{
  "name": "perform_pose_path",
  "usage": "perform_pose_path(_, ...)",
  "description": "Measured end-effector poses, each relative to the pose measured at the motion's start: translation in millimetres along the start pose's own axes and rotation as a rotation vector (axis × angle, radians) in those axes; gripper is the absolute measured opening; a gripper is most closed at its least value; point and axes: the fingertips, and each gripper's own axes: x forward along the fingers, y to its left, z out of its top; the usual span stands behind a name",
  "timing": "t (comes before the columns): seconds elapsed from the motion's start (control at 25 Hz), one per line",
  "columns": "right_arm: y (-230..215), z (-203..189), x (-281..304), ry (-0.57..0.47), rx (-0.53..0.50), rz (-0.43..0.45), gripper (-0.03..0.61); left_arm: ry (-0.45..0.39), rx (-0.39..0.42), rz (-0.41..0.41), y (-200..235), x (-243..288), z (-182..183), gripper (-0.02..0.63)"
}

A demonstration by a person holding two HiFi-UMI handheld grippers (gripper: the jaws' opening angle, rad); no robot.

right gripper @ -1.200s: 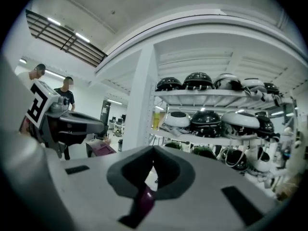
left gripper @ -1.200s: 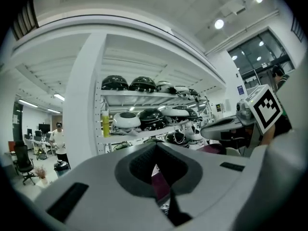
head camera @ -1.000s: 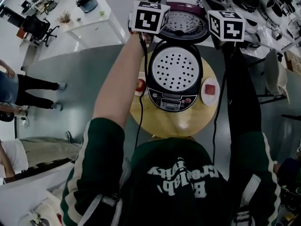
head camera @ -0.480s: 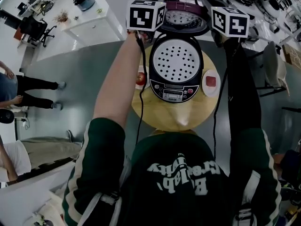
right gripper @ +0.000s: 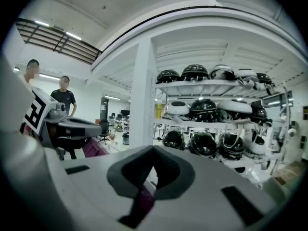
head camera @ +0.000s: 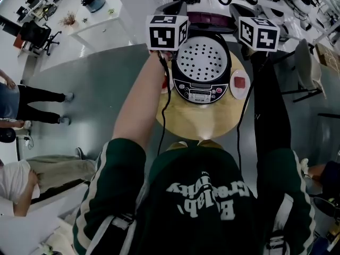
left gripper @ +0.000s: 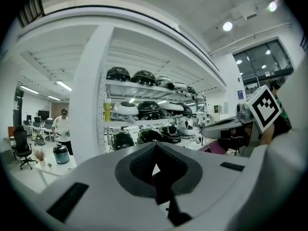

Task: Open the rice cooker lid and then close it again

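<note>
Gripping the raised purple lid (head camera: 208, 19) from both sides: left gripper (left gripper: 155, 173) jaws are drawn narrow with the lid's purple edge pinched between them, and right gripper (right gripper: 149, 179) is the same on the opposite edge. The lid stands open between the two grippers. The rice cooker (head camera: 202, 73) body, a perforated white plate showing in its mouth, sits just below both grippers on the round wooden bench (head camera: 202, 124), and a small plate (head camera: 240, 84) with something red lies below the right gripper.
</note>
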Motion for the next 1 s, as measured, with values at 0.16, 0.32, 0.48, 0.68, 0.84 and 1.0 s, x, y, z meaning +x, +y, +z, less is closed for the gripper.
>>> perform_pose_path(0.16,11.2,-16.9,-14.4,0.011,-0.009,-0.010,0.003,-0.005,-0.008,0.004,-6.9,-15.5,-16.1,0.000)
perform_pose_path(0.32,22.4,-37.8,-29.2,0.038,-0.013,-0.010,0.003,0.007,-0.004,-0.013,-17.5,-31.6,-35.6,0.000)
perform_pose_path(0.48,34.8,-58.2,-44.3,0.048,-0.040,-0.038,0.003,0.031,0.006,-0.026,-26.5,-46.1,-57.2,0.000)
perform_pose_path(0.68,48.6,-84.0,-56.8,0.089,-0.061,-0.038,0.003,0.064,0.010,-0.040,-36.1,-59.7,-83.0,0.000)
perform_pose_path(0.84,56.6,-108.8,-62.7,0.136,-0.050,-0.025,0.003,0.090,0.011,-0.054,-43.6,-68.5,-107.2,0.000)
perform_pose_path(1.0,64.9,-133.3,-66.5,0.174,-0.039,-0.022,0.003,0.124,0.010,-0.063,-48.4,-76.2,-132.6,0.000)
